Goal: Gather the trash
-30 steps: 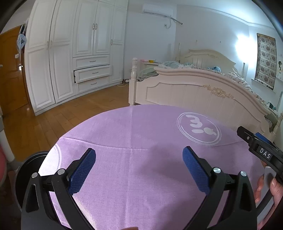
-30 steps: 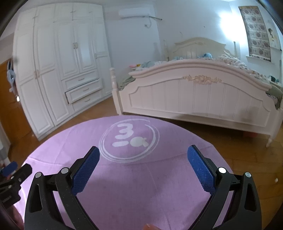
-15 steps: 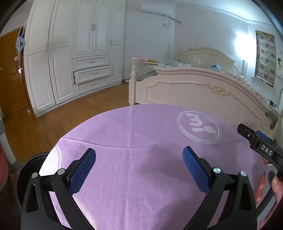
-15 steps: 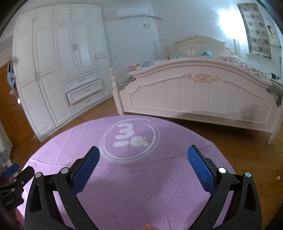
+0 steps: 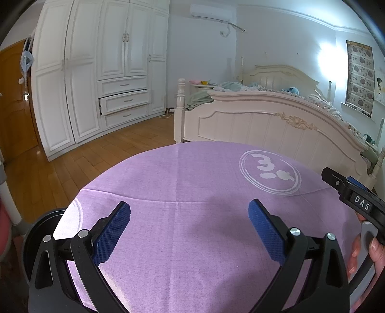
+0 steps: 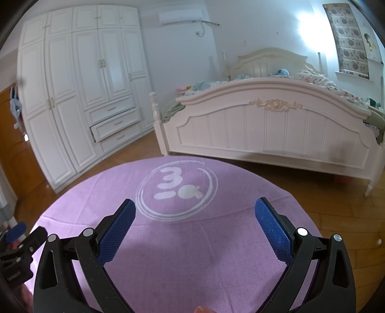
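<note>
almost no change from a second ago: left tool (image 5: pixel 189 218) and right tool (image 6: pixel 195 215) both gape wide, holding nothing, hovering over the purple counter (image 5: pixel 192 183). no trash visible on it or the floor, so collecting hasn't started, or is done.

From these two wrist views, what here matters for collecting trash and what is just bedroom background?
For the job:
- left tongs, open, empty
- right tongs, open, empty
- purple tablecloth, no trash visible on it
- dark round container at its left edge, possibly a bin

Background:
- bed
- wardrobe, one drawer ajar
- door
- air conditioner
</note>
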A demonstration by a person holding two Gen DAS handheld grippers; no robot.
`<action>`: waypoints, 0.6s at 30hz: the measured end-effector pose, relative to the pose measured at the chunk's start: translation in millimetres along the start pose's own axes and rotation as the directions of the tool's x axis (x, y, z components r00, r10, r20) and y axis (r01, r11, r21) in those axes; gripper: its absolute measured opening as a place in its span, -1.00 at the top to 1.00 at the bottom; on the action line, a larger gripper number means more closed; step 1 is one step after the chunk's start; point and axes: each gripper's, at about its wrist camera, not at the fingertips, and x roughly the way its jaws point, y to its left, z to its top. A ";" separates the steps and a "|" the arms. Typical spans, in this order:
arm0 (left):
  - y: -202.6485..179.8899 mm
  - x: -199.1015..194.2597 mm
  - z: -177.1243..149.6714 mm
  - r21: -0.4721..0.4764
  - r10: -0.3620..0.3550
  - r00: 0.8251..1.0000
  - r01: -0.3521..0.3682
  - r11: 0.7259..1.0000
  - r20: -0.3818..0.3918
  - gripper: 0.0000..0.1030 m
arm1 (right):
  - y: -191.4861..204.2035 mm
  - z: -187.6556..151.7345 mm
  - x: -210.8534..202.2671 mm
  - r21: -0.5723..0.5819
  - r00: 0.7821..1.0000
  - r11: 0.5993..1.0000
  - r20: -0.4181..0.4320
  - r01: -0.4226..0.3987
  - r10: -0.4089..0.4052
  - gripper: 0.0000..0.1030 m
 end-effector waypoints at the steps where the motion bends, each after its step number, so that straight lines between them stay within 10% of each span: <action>1: -0.1 -0.1 0.0 0.001 0.000 1.000 0.000 1.000 -0.001 -0.89 | -0.2 0.1 -0.1 -0.001 1.000 1.000 0.000 0.000 0.000 -0.90; 18: -0.4 1.1 0.4 0.006 0.000 1.000 0.000 1.000 -0.002 -0.89 | 0.8 0.3 3.2 0.012 1.000 1.000 -0.006 -0.007 0.007 -0.90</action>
